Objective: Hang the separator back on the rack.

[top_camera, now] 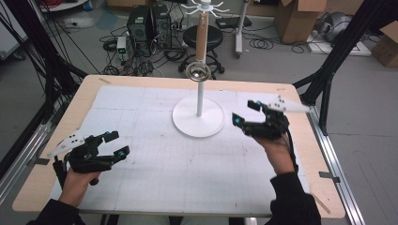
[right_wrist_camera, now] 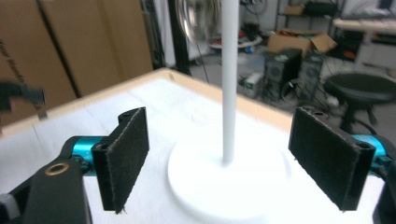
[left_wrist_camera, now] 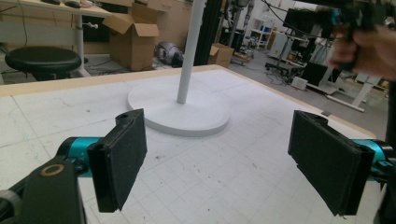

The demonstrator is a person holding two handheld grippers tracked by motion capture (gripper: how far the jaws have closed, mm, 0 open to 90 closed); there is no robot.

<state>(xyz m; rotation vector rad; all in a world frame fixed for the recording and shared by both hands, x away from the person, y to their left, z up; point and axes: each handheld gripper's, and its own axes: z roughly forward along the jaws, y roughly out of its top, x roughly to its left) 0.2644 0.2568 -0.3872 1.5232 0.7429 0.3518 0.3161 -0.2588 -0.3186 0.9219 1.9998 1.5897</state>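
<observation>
White matting covers the wooden table (top_camera: 300,154) in the high view, and a white stand (top_camera: 199,117) with a round base and thin pole rises at its middle. Near the pole's top hangs a shiny round metal piece (top_camera: 197,72), small and hard to read. The left gripper (top_camera: 115,144) sits low near the table's left edge, hand under it, jaws wide with nothing between. The right gripper (top_camera: 245,112) is held just right of the stand's base, forearm coming up from the bottom edge, jaws spread and empty. Bare mat lies open in front of both hands.

From the left gripper view, the left gripper (left_wrist_camera: 219,163) points across the mat at the stand (left_wrist_camera: 180,109), its black pads far apart over bare mat. The pole is cut off by the top edge. The right gripper (left_wrist_camera: 350,14) shows blurred at the upper right, held above the table's far edge.

From the right gripper view, the right gripper (right_wrist_camera: 219,161) looks straight at the stand (right_wrist_camera: 229,182), whose pole stands between the wide pads but farther off, untouched. The metal piece (right_wrist_camera: 198,18) is a blur at the top, partly cut off.
</observation>
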